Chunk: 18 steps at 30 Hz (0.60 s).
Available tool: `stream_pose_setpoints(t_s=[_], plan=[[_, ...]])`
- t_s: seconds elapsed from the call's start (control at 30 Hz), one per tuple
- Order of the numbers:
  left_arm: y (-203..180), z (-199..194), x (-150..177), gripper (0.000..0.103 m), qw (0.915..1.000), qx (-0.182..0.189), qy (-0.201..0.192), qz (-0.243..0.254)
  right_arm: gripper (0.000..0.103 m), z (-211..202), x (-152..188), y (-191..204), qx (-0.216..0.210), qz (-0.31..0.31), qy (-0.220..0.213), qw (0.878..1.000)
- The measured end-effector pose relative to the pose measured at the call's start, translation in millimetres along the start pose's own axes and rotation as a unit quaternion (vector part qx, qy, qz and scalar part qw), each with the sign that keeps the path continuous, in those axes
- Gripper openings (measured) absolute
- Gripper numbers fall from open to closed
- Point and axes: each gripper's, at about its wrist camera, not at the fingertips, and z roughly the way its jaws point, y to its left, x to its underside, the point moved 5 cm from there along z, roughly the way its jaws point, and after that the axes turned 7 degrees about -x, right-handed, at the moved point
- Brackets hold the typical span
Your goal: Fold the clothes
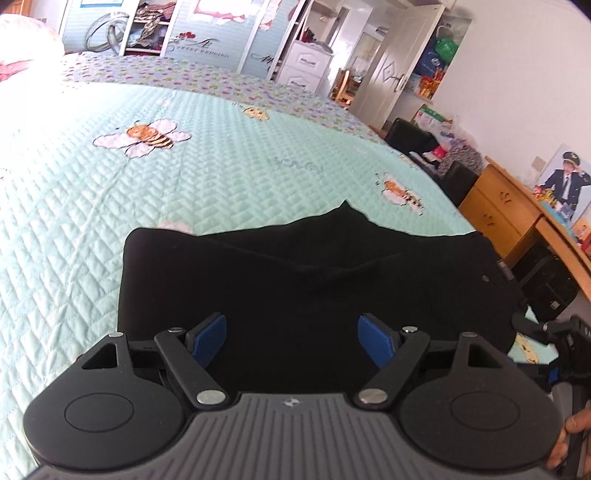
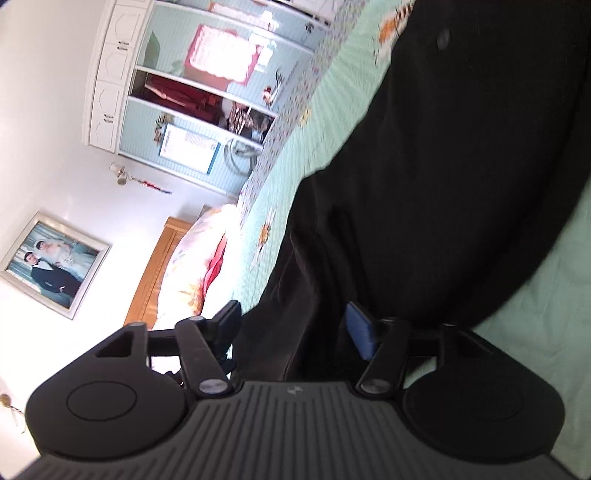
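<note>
A bed with a mint-green quilted bee-print bedspread (image 1: 229, 162) fills the bright, daylit bedroom. Beyond it stands a pale blue sliding-door wardrobe (image 1: 207, 33) beside a white door (image 1: 391, 74). A wooden desk (image 1: 506, 206) lines the white wall. A framed wedding photograph (image 2: 51, 264) hangs above the wooden headboard (image 2: 159, 273).

Home bedroom: bed with bee-print quilt (image 1: 221, 177), wardrobe (image 2: 192, 92), framed wedding photo (image 2: 51, 264), wooden dresser (image 1: 498, 210).
</note>
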Motion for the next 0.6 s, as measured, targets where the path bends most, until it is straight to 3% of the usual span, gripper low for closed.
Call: stream_pose_setpoints(t_s=[0.17, 0.33, 0.37, 0.43, 0.47, 0.57, 0.6], plan=[[4.3, -10.9, 1.0, 0.082, 0.9995, 0.001, -0.012, -0.029, 0.067, 13.6, 1.3, 21.1, -0.047, -0.033, 0.019, 0.998], [19.8, -15.6, 8.0, 0.082, 0.9988, -0.019, -0.001, -0.045, 0.066, 11.7, 9.8, 0.7, -0.019, -0.021, 0.032, 0.999], [23.2, -14.5, 12.1, 0.083, 0.9985, -0.022, 0.006, -0.05, 0.062, 11.3, 11.5, -3.4, -0.014, -0.019, 0.035, 0.999], [25.0, -6.6, 23.1, 0.083, 0.9984, -0.02, 0.03, -0.044, 0.031, 10.5, 15.0, -11.6, -0.002, -0.015, 0.04, 0.999], [25.5, -5.8, 26.1, 0.083, 0.9983, -0.024, 0.033, -0.043, 0.024, 10.1, 16.7, -15.6, 0.003, -0.012, 0.043, 0.999], [28.9, -15.2, 21.9, 0.083, 0.9977, 0.0, 0.011, -0.068, 0.025, 8.3, 21.3, -26.1, 0.018, -0.007, 0.049, 0.999], [33.2, -20.0, 18.3, 0.083, 0.9969, -0.001, 0.002, -0.079, 0.032, 5.6, 20.2, -22.3, 0.016, -0.012, 0.044, 0.999]])
